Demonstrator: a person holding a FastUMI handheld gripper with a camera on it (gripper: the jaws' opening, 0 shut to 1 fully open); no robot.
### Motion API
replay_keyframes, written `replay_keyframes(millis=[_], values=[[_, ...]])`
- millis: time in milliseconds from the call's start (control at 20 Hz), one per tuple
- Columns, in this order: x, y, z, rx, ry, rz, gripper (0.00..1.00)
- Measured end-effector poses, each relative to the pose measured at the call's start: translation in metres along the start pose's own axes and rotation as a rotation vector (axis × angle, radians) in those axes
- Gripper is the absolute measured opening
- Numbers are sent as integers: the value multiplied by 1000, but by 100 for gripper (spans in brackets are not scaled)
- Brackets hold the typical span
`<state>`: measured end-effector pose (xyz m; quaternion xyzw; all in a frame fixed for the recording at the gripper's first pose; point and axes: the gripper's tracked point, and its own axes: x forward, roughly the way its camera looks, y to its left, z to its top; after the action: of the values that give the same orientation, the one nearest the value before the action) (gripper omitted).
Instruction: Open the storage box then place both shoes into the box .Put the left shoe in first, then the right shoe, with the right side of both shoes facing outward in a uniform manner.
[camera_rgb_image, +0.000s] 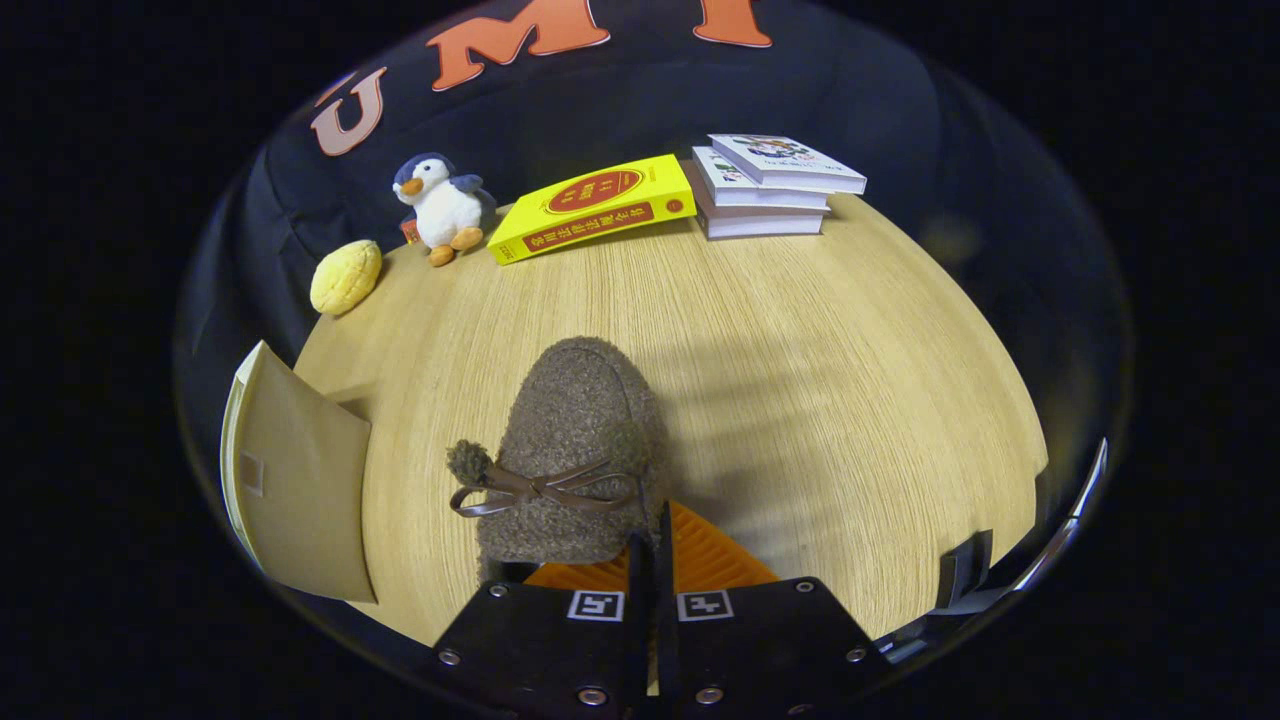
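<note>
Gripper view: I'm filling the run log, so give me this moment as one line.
gripper: shut on shoe | shoe: fuzzy brown, held by rim, above table | box: left of shoe, flap open

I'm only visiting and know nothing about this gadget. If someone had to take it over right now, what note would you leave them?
Hand-held gripper: fingers closed together on the rear edge of the brown fuzzy shoe, which it appears to be carrying above the wooden table.
The shoe's toe points away from the fingers, bow on top; which foot it fits I cannot tell.
An open tan flap, probably the storage box's, stands beside the shoe.
Done: box seemingly opened, one shoe gripped.
Left: set this shoe in the box, then the other, right sides facing outward.
</note>
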<state>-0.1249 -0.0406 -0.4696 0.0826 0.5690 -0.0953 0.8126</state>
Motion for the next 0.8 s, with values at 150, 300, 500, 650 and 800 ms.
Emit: replay_keyframes(millis=[150,300,500,650,800], values=[[-24,12,9,-10,1,-19,5],[-47,36,21,-11,-9,-8,5],[-76,76,32,-9,-16,20,5],[-95,112,44,-25,-41,55,5],[-109,146,51,-21,-55,68,5]])
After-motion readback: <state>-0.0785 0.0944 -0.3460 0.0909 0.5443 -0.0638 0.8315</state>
